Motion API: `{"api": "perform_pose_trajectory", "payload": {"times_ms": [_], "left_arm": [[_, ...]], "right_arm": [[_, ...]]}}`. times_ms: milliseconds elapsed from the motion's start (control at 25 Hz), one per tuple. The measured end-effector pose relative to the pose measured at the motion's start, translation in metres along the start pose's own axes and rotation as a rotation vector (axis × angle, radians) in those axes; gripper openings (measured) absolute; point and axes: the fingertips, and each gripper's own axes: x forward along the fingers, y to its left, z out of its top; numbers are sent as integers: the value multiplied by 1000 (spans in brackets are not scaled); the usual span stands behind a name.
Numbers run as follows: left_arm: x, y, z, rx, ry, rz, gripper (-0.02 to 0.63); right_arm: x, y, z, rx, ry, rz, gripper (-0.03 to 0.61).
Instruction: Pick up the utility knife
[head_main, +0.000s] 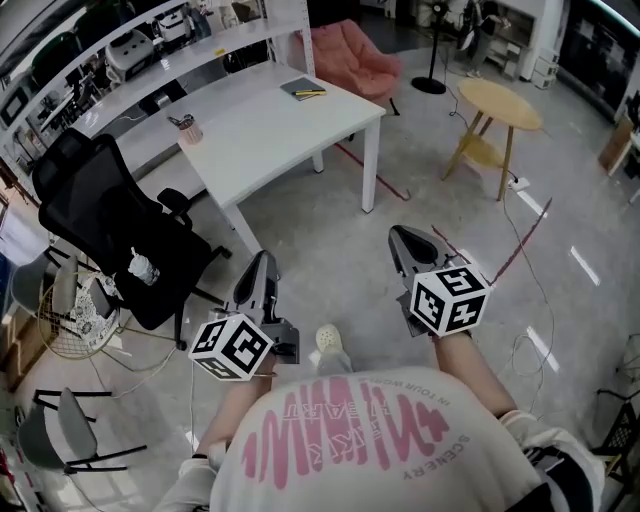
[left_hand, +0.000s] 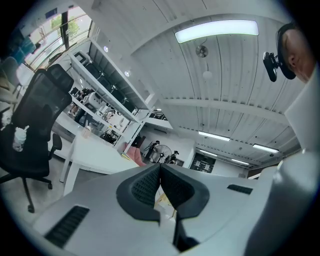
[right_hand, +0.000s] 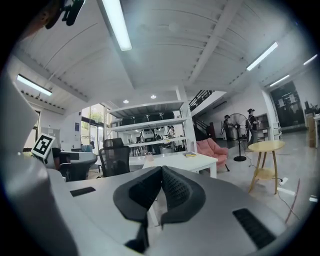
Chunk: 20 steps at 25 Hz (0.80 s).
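Observation:
A small yellow and black object, which may be the utility knife (head_main: 308, 92), lies on a dark pad at the far end of the white table (head_main: 270, 140). It also shows as a yellow speck in the right gripper view (right_hand: 190, 154). Both grippers are held in the air over the floor, well short of the table. My left gripper (head_main: 262, 262) points toward the table's near corner, its pads (left_hand: 150, 185) meeting with nothing between them. My right gripper (head_main: 405, 240) is likewise shut and empty, its pads (right_hand: 172, 187) touching at the tip.
A black office chair (head_main: 110, 230) stands left of the table, with a wire basket (head_main: 70, 320) by it. A pink cup with pens (head_main: 187, 128) sits on the table. A round wooden side table (head_main: 497, 105), a pink armchair (head_main: 355, 55) and floor cables (head_main: 530, 300) lie to the right.

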Motion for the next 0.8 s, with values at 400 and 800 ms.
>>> {"api": "perform_pose_trajectory", "payload": {"times_ms": [400,800], "left_arm": [[144,45,57,5,-46,-66,23],[253,99,108,19,-78,-116,23]], "right_arm": [[121,-58,43,-150,54,-28,15],[245,-98,83,-136,29,-18,15]]}}
